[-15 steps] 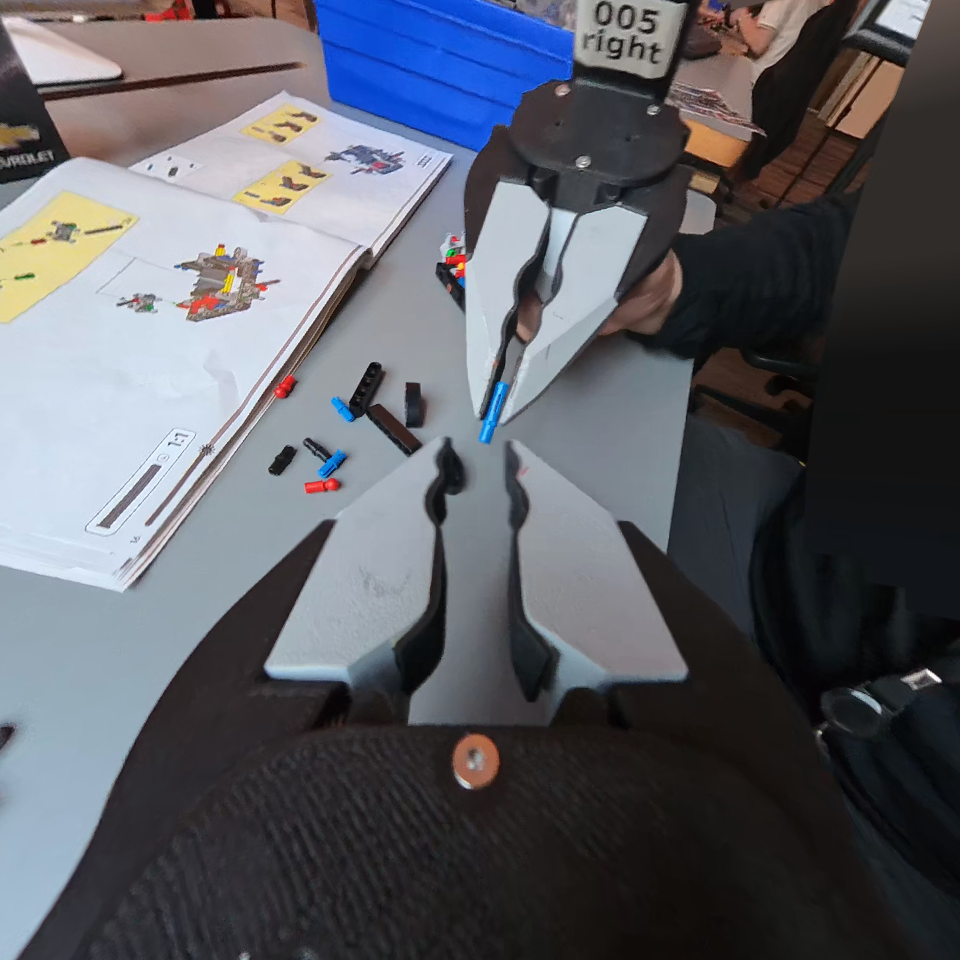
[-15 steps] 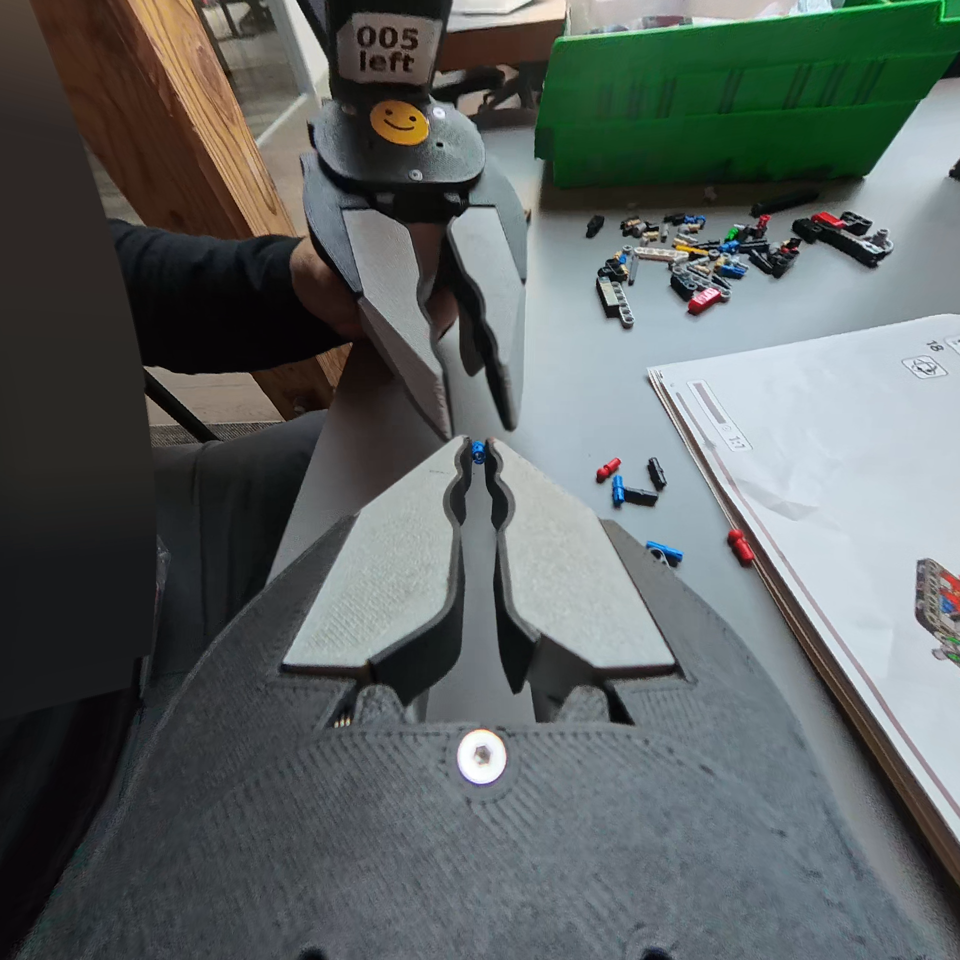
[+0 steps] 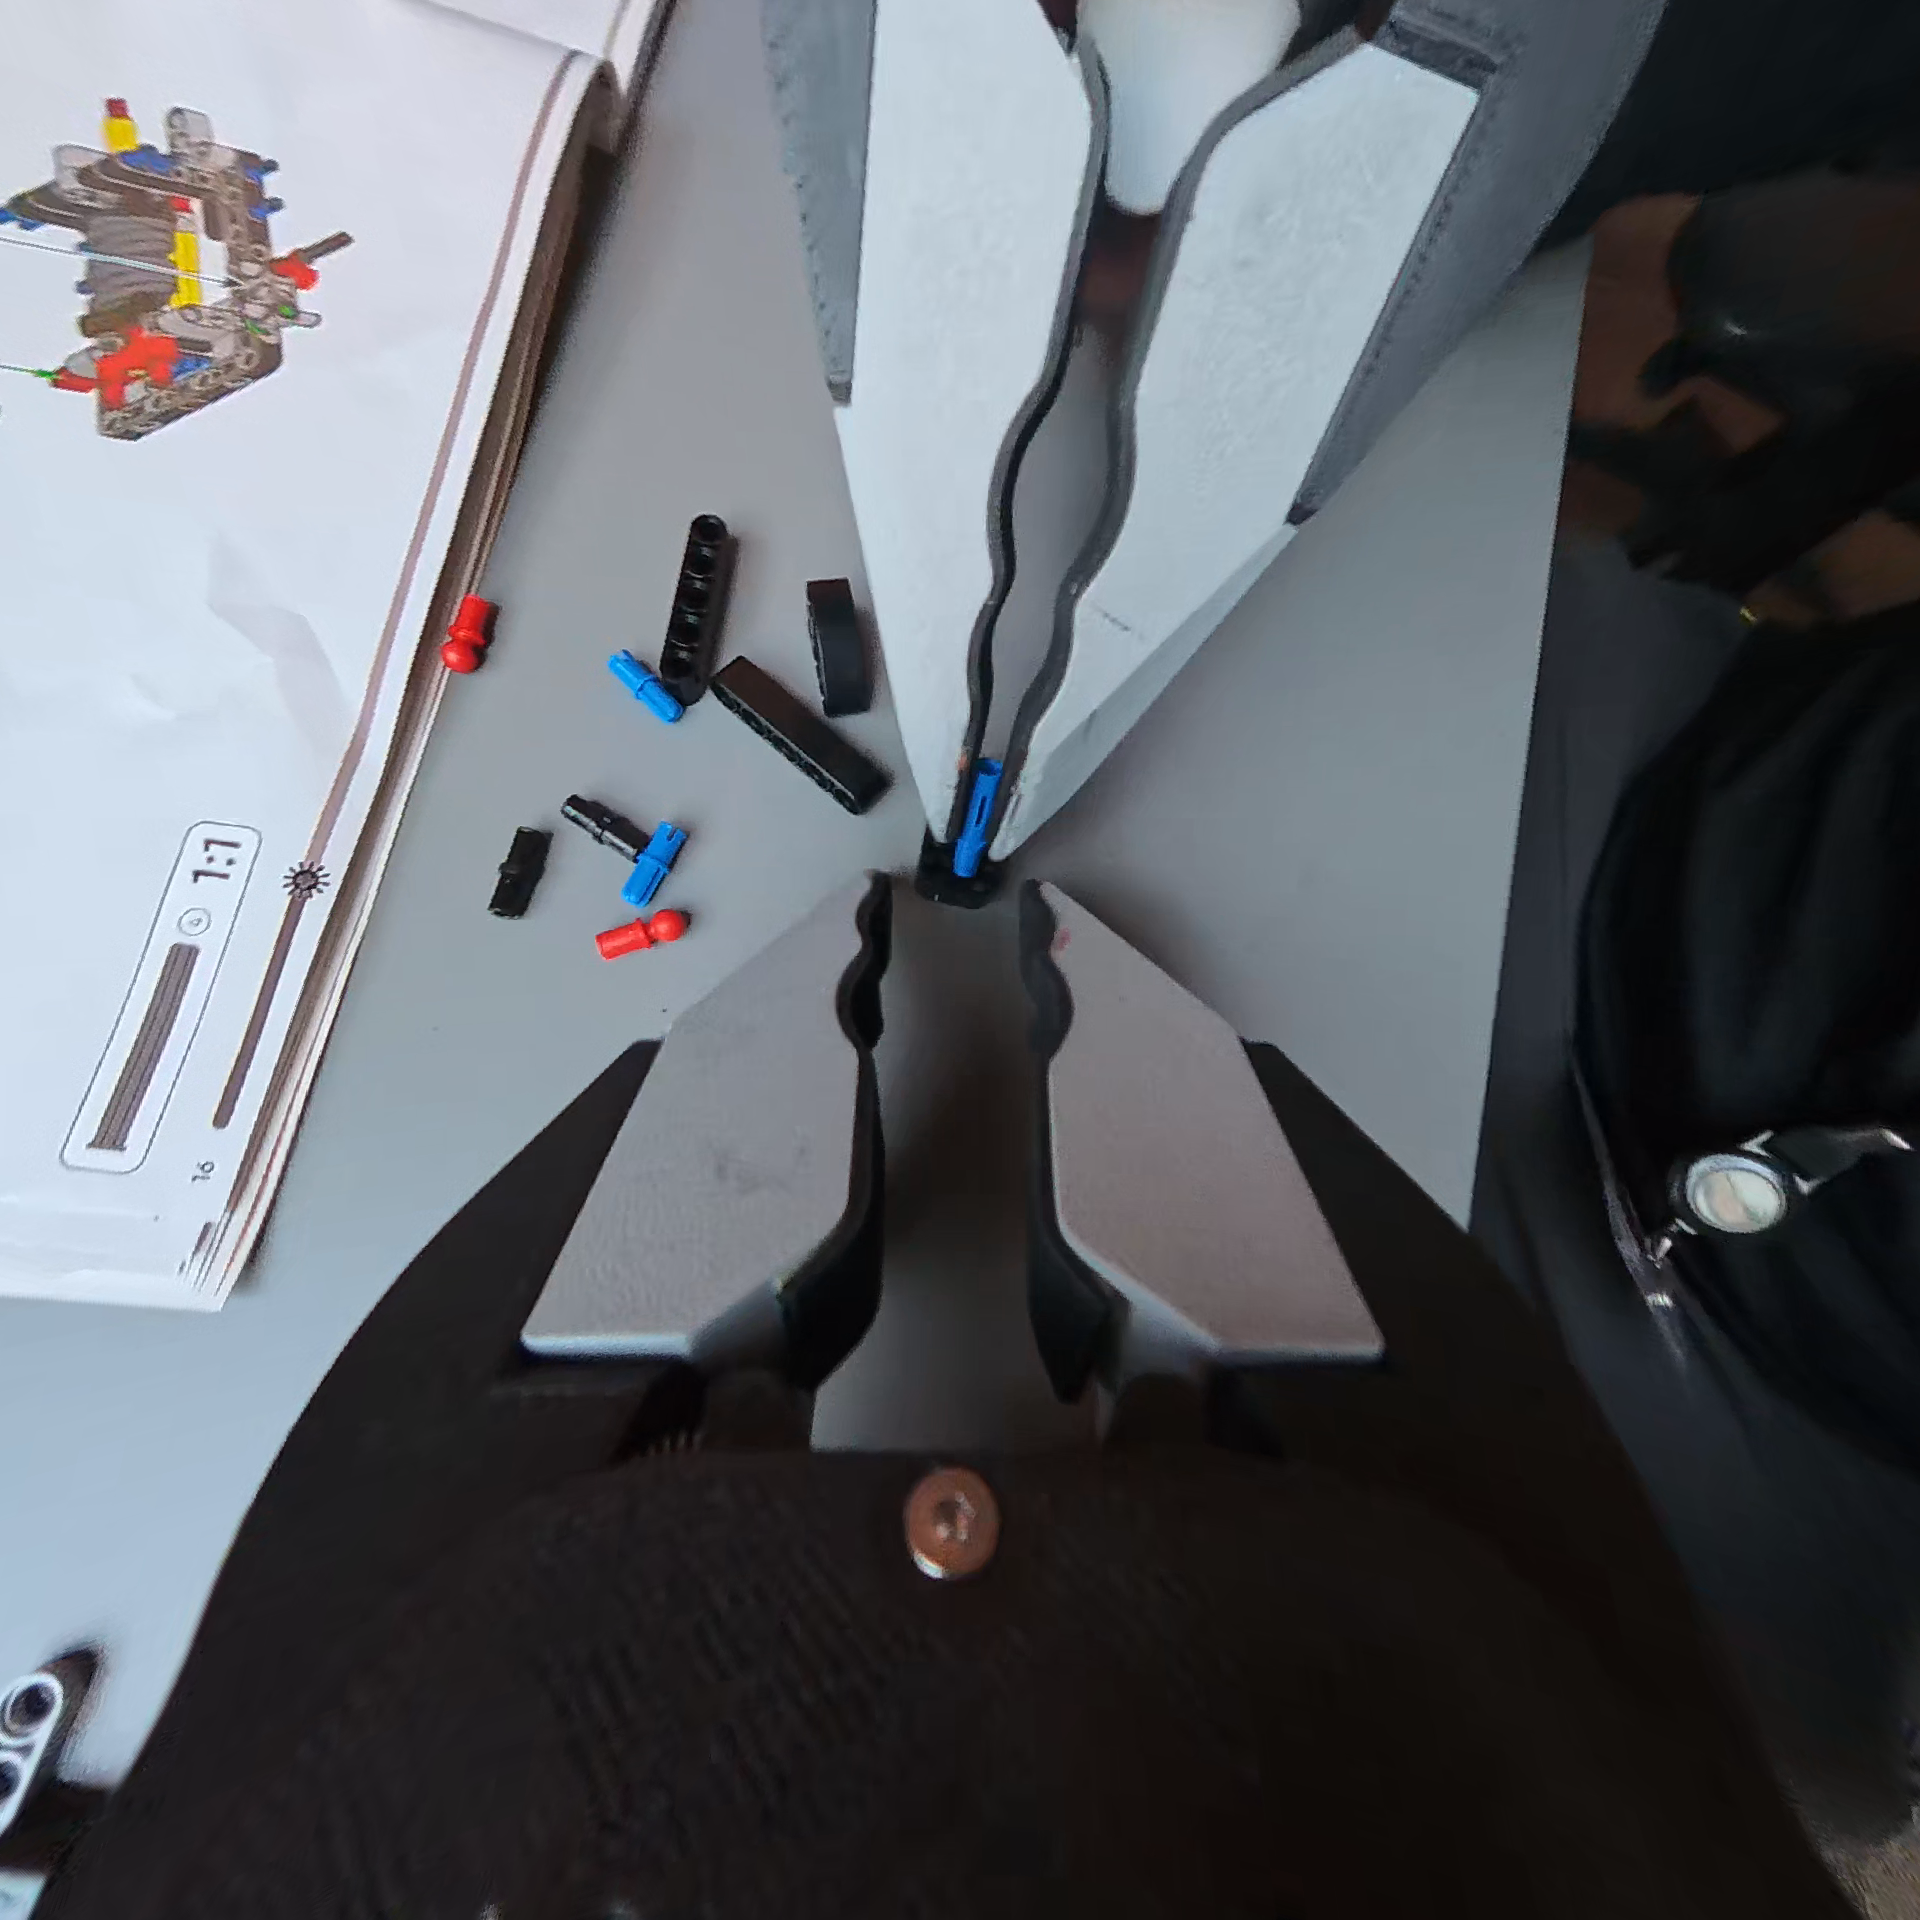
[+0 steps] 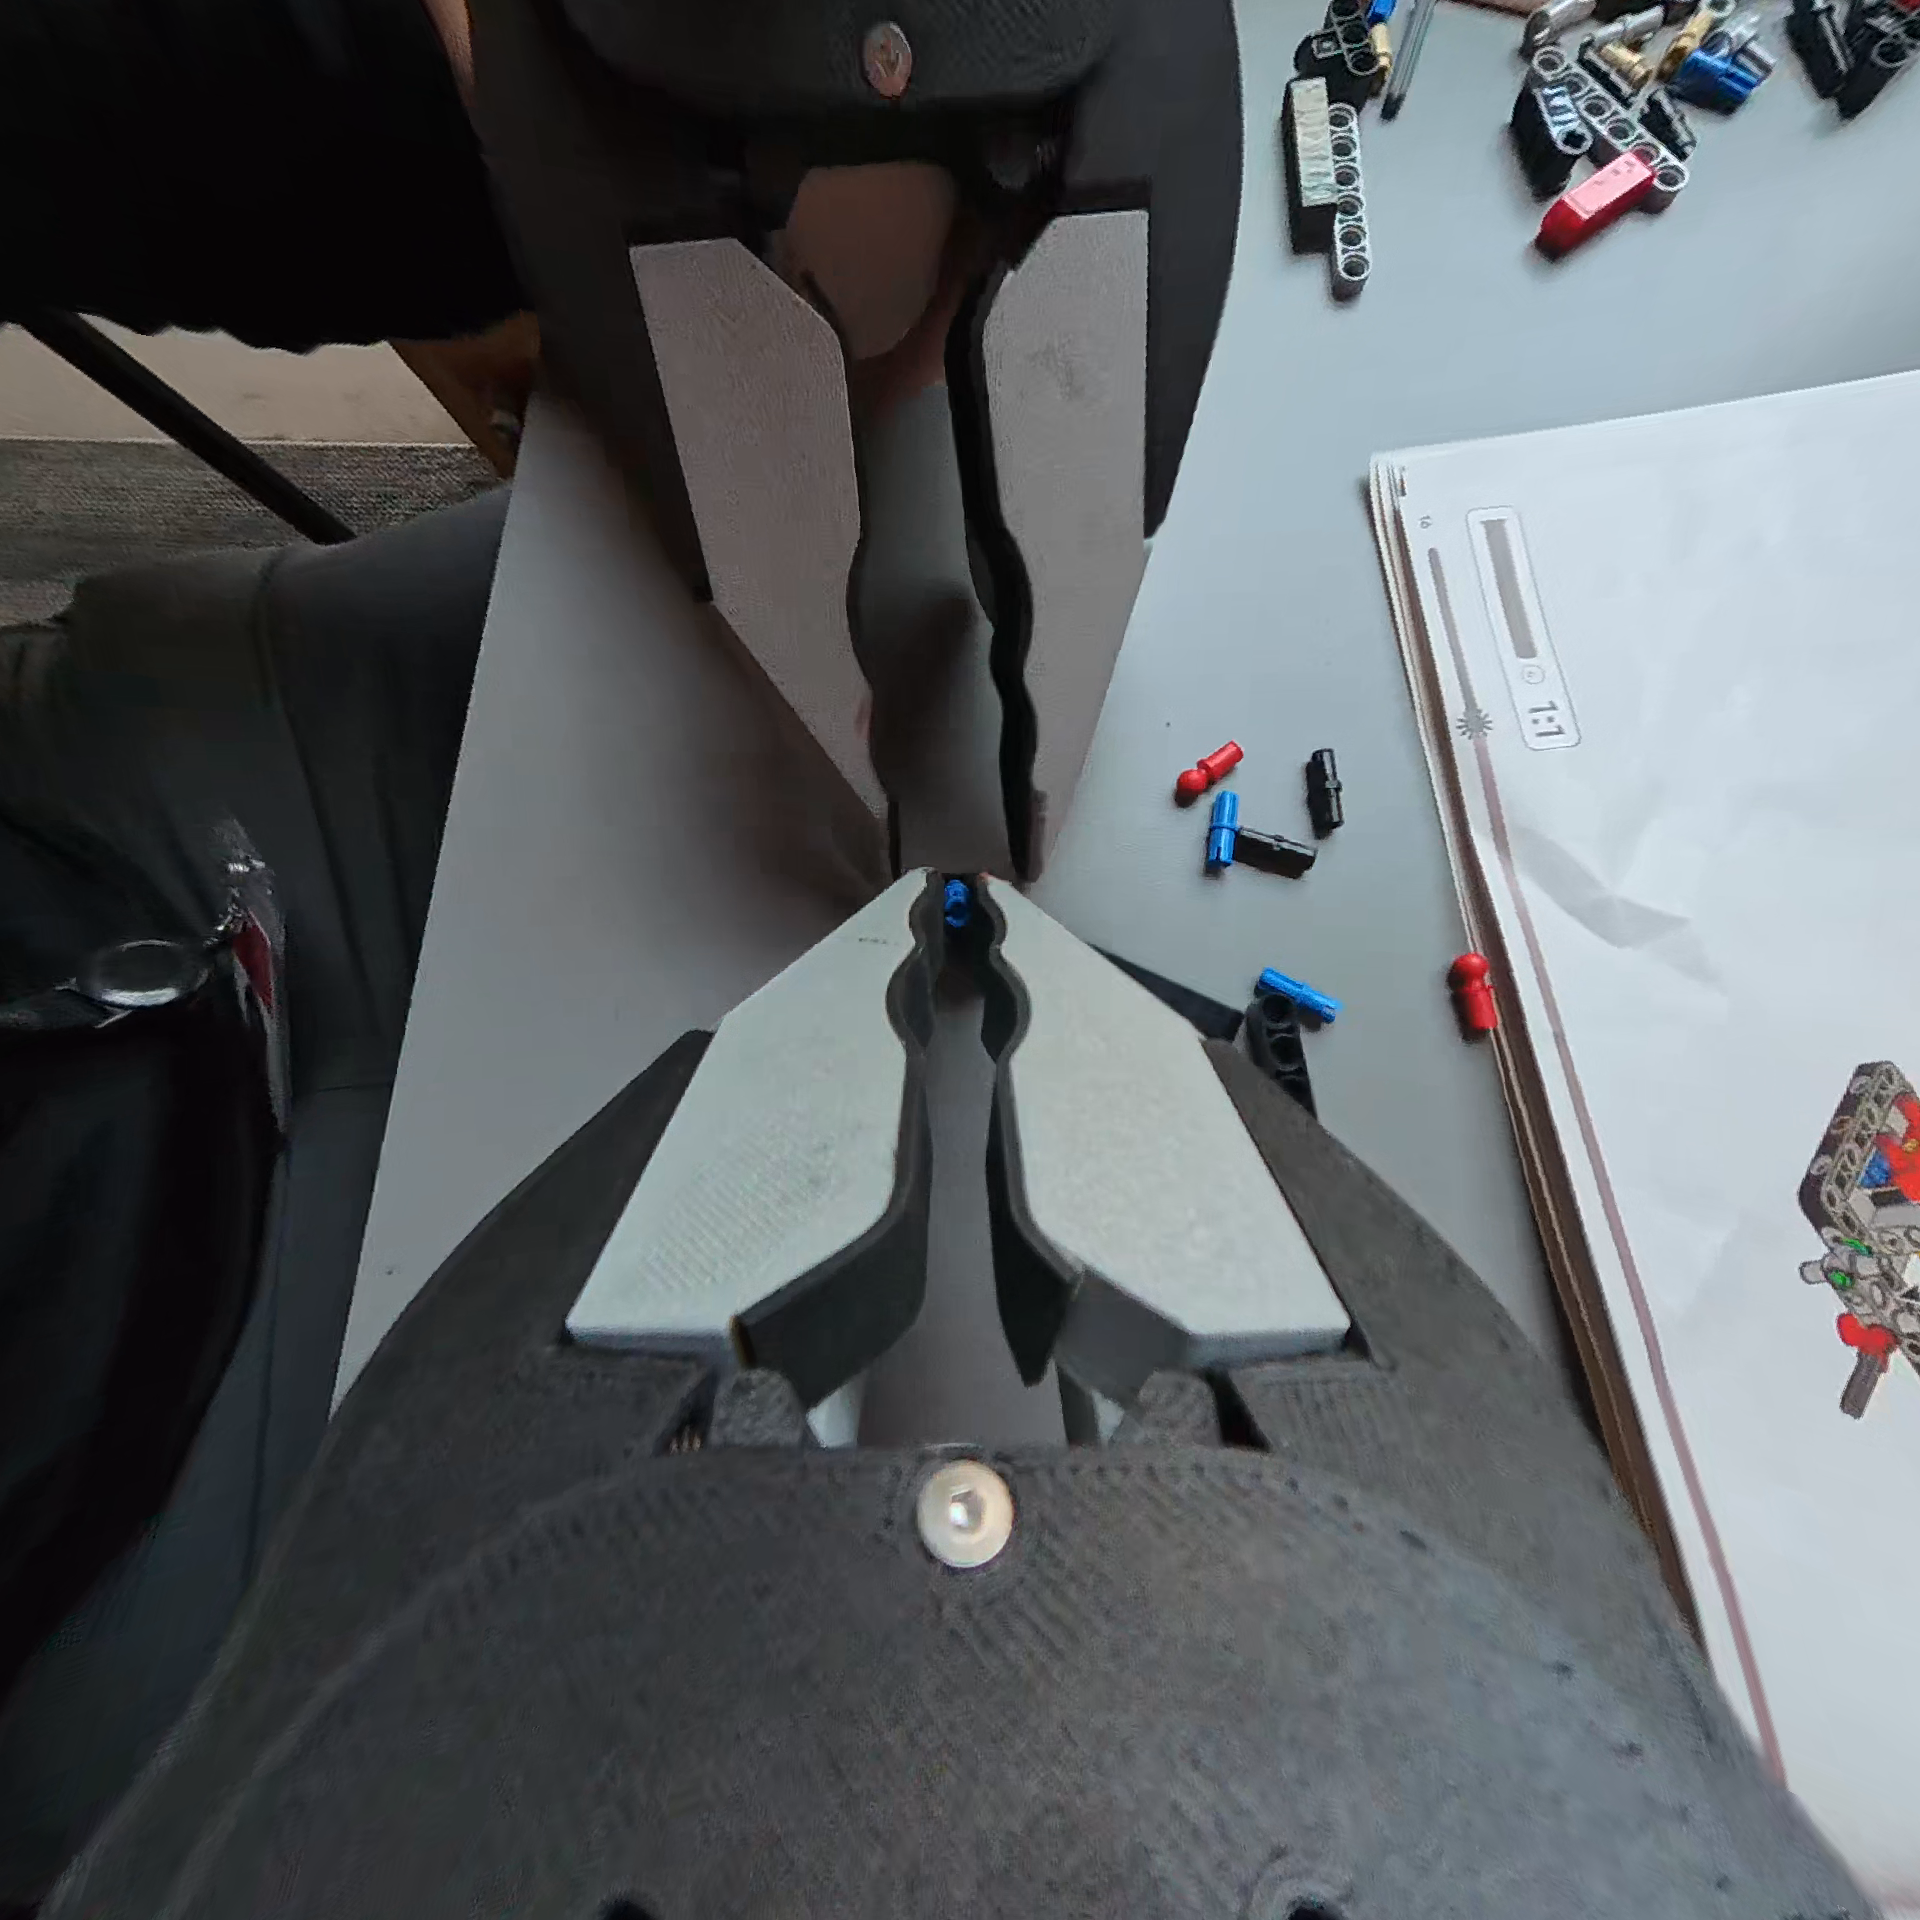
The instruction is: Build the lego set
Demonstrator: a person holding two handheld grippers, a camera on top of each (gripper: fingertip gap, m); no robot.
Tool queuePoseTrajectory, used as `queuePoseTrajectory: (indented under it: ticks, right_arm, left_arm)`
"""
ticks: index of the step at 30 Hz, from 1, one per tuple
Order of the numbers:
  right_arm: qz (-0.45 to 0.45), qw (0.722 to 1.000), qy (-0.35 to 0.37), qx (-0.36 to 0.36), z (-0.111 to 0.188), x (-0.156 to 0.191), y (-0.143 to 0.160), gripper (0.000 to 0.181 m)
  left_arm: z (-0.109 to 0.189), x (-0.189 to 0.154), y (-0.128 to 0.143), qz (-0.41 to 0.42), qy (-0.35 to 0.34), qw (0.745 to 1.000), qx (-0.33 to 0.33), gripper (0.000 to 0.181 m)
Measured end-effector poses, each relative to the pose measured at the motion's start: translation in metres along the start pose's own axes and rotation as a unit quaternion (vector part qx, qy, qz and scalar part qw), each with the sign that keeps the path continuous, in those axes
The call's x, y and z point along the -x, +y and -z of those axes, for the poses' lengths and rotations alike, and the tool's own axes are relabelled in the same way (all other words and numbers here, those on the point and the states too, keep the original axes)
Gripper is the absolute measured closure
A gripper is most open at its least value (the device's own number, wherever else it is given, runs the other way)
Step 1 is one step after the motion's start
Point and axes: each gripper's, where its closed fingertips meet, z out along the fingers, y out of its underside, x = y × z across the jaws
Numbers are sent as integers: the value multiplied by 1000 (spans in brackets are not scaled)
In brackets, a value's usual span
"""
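At frame centre, a blue pin (image 3: pixel 978 814) is clamped between the tips of the right gripper (image 3: pixel 971 831), its lower end meeting a small black piece (image 3: pixel 954 886). The left gripper (image 3: pixel 951 904) is spread apart, empty, just below. Loose pins (image 3: pixel 652 860) are scattered beside the instruction booklet (image 3: pixel 208 623) at left.

Each camera is riding on its own gripper, looking forward and down along the fingers (image 3: pixel 790 1101), close above the grey table (image 3: pixel 1299 831). The two views are facing each other, nearly tip to tip, both taking in the loose pegs (image 4: pixel 1262 831) and the manual's edge (image 4: pixel 1475 790).
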Motion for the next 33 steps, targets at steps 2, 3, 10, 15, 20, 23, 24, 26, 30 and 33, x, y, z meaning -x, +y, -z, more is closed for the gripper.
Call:
queuePoseTrajectory:
  ticks: [2,3,10,15,20,23,24,26,30,33]
  right_arm:
    - [4,1000,-6,10,0,0,0,179]
    - [8,1000,-8,15,0,1,0,179]
    - [12,999,-5,30,2,-3,2,179]
    - [5,1000,0,24,8,-5,1,179]
    - [-7,999,13,34,10,-12,7,179]
    - [-29,999,26,33,14,-15,15,179]
    - [-35,999,24,33,14,-13,17,179]
    - [-39,999,14,34,12,-6,20,179]
    - [-36,999,-2,29,13,9,20,179]
    - [-39,999,0,13,18,6,14,179]
  left_arm:
    - [-1,0,1,0,8,1000,5,165]
    - [-1,0,1,2,10,1000,8,170]
    - [-2,-1,2,9,33,999,12,180]
    - [-2,1,2,8,27,1000,12,180]
    - [-3,2,2,10,24,1000,13,181]
    - [-3,4,1,6,13,1000,11,181]
    - [-3,5,1,3,7,1000,9,180]
    - [-2,5,-1,-4,0,1000,3,173]
    - [1,3,-2,-8,-1,1000,-6,152]
    - [-1,1,0,-12,4,1000,2,162]
